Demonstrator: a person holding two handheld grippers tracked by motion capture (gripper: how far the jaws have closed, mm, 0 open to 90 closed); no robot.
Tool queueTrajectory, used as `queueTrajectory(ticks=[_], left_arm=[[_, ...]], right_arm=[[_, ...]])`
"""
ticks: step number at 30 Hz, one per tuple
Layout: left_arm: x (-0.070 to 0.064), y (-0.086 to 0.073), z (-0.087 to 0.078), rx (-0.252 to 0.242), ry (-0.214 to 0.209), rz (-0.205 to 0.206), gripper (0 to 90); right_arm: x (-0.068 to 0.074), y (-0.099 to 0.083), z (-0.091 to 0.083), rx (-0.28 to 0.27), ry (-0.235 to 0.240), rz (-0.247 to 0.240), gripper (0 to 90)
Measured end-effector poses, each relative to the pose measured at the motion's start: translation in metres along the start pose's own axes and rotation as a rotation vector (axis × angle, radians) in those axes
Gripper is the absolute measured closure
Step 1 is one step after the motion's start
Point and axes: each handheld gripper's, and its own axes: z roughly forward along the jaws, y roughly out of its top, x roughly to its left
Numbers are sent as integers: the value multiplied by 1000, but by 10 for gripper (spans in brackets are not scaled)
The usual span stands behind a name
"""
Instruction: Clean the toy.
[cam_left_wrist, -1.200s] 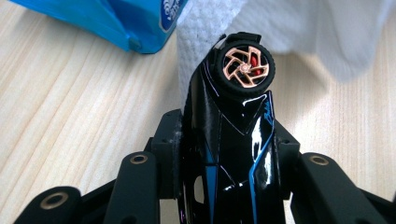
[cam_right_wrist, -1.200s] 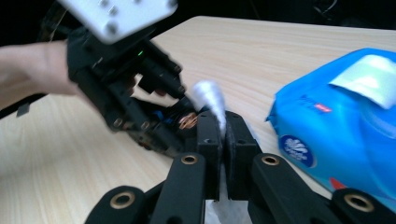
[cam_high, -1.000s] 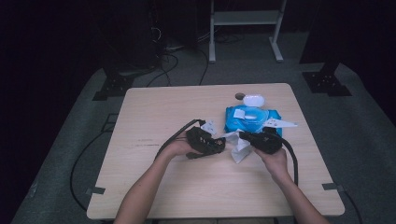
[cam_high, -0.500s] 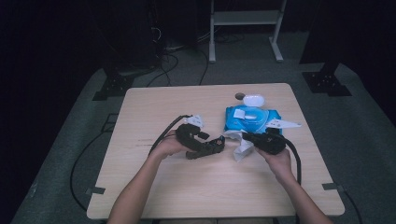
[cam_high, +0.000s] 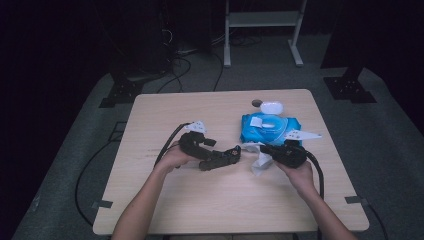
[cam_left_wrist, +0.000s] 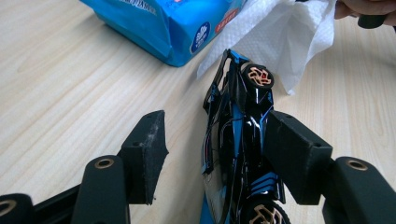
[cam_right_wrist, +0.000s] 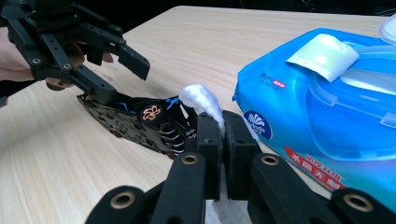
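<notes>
The toy race car (cam_left_wrist: 238, 140) lies on its side just beside the blue wipes pack (cam_right_wrist: 327, 116). The left gripper (cam_left_wrist: 212, 149) straddles it, jaws apart. The right gripper (cam_right_wrist: 223, 135) pinches a white wipe (cam_right_wrist: 201, 100). The car looks light, rigid and glossy; grip its mid-body, not the wheels.

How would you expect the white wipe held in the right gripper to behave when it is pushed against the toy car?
The wipe probably flops and crumples: it bunches above the right gripper. It seems light, draping in loose folds. It likely yields around the toy car rather than shoving it.
</notes>
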Motion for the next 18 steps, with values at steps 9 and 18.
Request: queueTrajectory(ticks=[9,18], left_arm=[[-27,-4,4,17,6,109,352],[-41,-20,23,90,45,145,358]], right_arm=[[3,-3,-9,26,-19,-40,859],[-8,-24,-17,114,-55,-54,855]])
